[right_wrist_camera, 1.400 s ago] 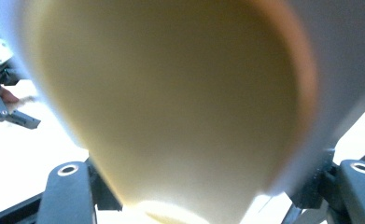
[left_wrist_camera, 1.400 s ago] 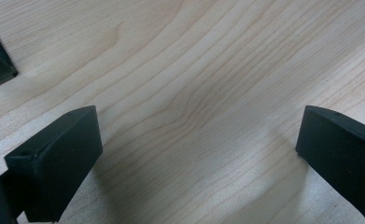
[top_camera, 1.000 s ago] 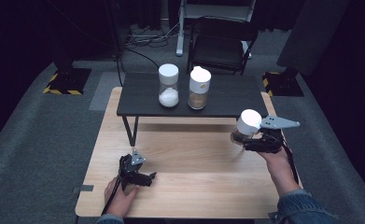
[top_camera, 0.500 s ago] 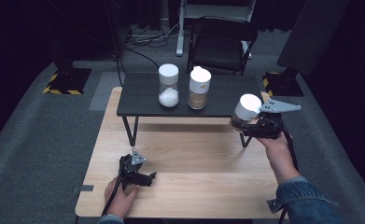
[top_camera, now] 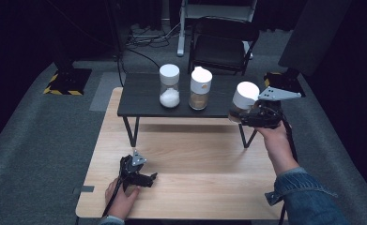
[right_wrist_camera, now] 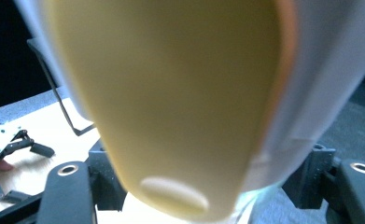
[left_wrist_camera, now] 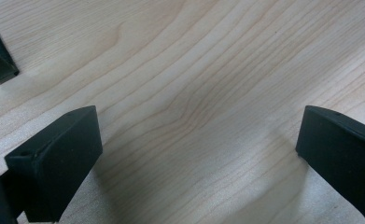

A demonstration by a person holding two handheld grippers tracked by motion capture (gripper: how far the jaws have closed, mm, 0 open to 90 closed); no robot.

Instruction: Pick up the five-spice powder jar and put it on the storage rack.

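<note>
Worktop (top_camera: 181,187) is carrying a low black shelf (top_camera: 139,101) along its far half, with two white-lidded jars on it: one with white grains (top_camera: 169,86), one with brown (top_camera: 200,88). A third jar (top_camera: 243,100) is hanging in the air off the shelf's right end, tilted, clenched in the right tool (top_camera: 247,117). In the right gripper view the jar is a blur right up against the lens, so contents look tan, probably. Step in hand, as I'm reading it: carrying jar three over to line up beside the brown one. Next move is calling for a lift above the shelf edge, levelling the jar upright, then setting down without knocking its neighbour. Left tool (top_camera: 146,177) is sitting released on the worktop, jaws wide, nothing between them.
</note>
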